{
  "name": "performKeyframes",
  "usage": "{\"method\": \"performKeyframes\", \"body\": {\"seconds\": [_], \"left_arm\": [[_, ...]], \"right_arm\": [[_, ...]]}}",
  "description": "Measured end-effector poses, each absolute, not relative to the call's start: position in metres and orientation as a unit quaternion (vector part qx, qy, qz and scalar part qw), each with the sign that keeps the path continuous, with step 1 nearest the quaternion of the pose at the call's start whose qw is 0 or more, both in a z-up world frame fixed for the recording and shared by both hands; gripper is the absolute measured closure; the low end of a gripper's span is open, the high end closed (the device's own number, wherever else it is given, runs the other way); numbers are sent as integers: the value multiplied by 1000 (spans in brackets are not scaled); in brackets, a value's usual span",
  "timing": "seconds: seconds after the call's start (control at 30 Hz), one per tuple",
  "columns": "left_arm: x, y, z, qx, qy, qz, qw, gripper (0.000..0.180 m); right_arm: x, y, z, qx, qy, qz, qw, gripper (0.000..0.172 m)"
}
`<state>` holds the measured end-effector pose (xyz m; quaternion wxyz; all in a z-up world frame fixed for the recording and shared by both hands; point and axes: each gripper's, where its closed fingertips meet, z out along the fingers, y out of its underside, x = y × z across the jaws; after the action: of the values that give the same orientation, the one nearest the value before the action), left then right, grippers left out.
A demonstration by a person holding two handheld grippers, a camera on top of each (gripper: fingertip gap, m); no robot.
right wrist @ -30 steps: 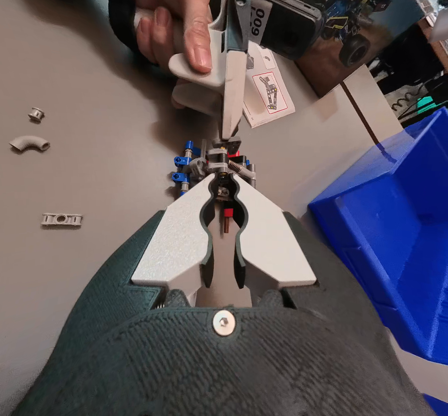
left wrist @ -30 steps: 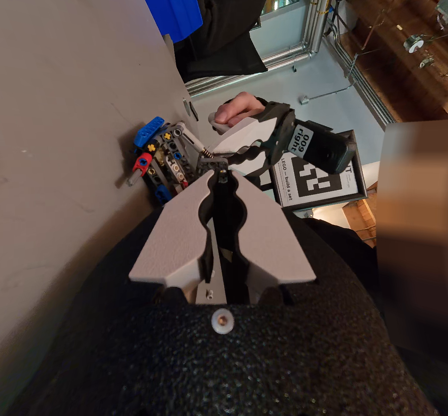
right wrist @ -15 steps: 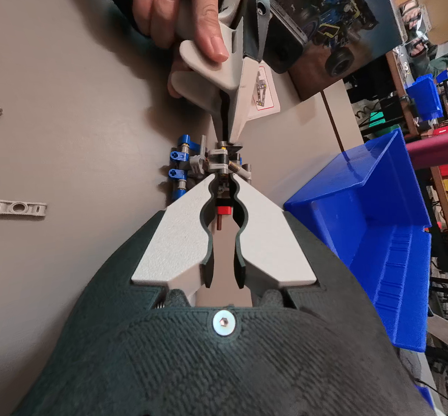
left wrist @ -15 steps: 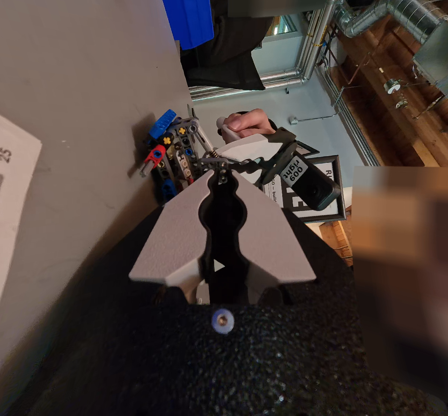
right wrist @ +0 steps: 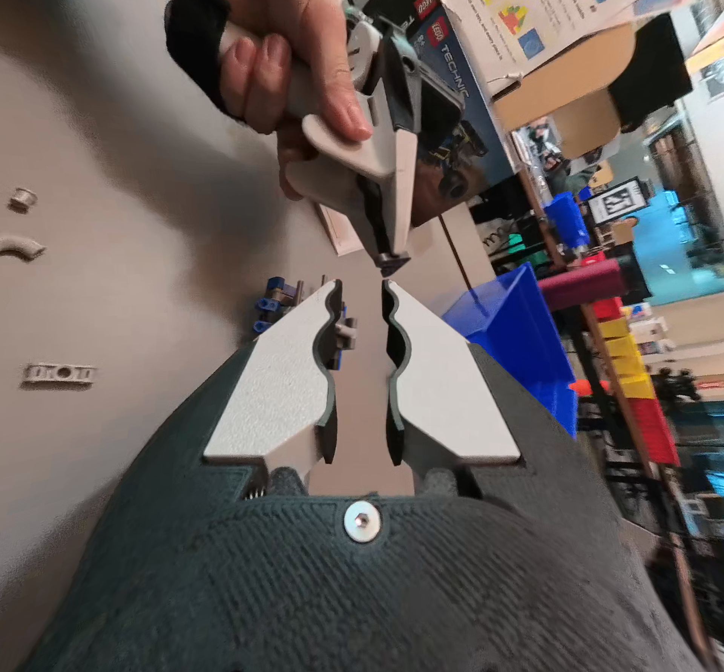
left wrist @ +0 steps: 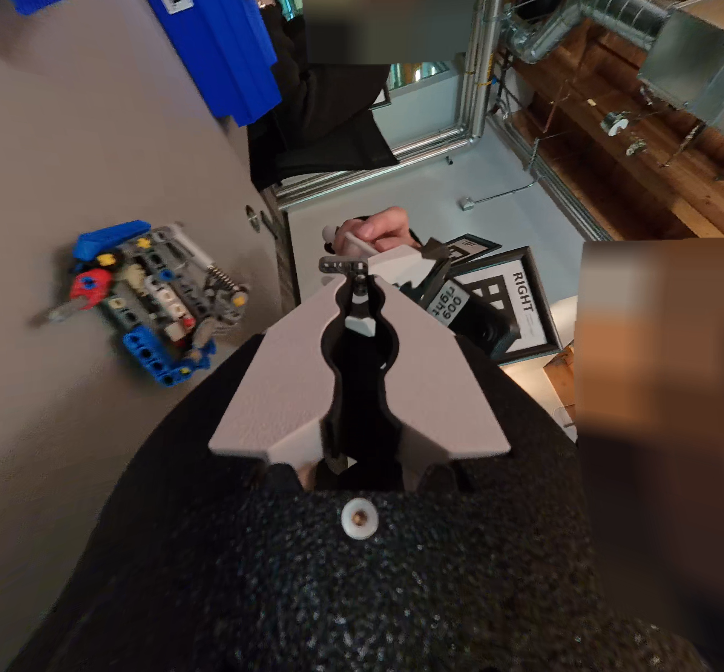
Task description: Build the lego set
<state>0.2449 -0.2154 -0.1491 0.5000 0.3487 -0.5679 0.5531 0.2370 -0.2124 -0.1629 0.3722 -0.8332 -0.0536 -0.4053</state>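
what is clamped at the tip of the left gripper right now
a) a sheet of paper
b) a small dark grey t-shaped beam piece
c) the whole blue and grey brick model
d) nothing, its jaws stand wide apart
b: the left gripper has its jaws closed on a small dark grey T-shaped piece held in the air, while the brick model lies apart on the table.

The light is soft and a bit dim, like indoor lamps. The desk [right wrist: 117, 144] looks dull brown-grey. A big soft shadow lies on it under the hand [right wrist: 282, 46]. The toy build [left wrist: 152, 300] is smeared with blur in the left view. The small grey parts [right wrist: 58, 373] look fuzzy too. Straight lines bend near the edges. The far shelves [right wrist: 627, 339] are blurry. The pipes [left wrist: 587, 6] shine a little.
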Motion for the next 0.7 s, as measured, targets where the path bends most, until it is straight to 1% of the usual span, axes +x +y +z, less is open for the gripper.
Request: {"method": "performKeyframes", "body": {"seconds": [0.03, 0.13, 0.27, 0.33, 0.4, 0.47, 0.5, 0.63, 0.7], "left_arm": [[243, -217, -143, 347, -562, 561, 499, 177], [236, -219, -129, 336, -549, 573, 507, 177], [232, -220, -127, 328, -560, 575, 498, 177], [232, -219, -133, 318, -580, 575, 482, 176], [240, -216, -149, 324, -608, 573, 444, 176], [248, -212, -165, 339, -616, 557, 443, 177], [250, -211, -172, 344, -612, 548, 454, 177], [250, -210, -196, 347, -614, 521, 481, 177], [249, -212, -203, 349, -616, 511, 488, 177]], "right_arm": [[238, -212, -160, -830, -57, -422, 360, 154], [235, -204, -153, -819, -56, -440, 364, 156], [243, -208, -149, -800, -47, -495, 335, 163], [243, -210, -154, -810, -30, -477, 339, 161], [249, -225, -170, -836, 22, -441, 325, 161], [254, -244, -192, -862, 83, -390, 313, 158], [256, -251, -200, -865, 109, -366, 324, 158], [250, -246, -218, -850, 179, -232, 438, 159], [252, -243, -217, -842, 183, -219, 458, 154]]}}
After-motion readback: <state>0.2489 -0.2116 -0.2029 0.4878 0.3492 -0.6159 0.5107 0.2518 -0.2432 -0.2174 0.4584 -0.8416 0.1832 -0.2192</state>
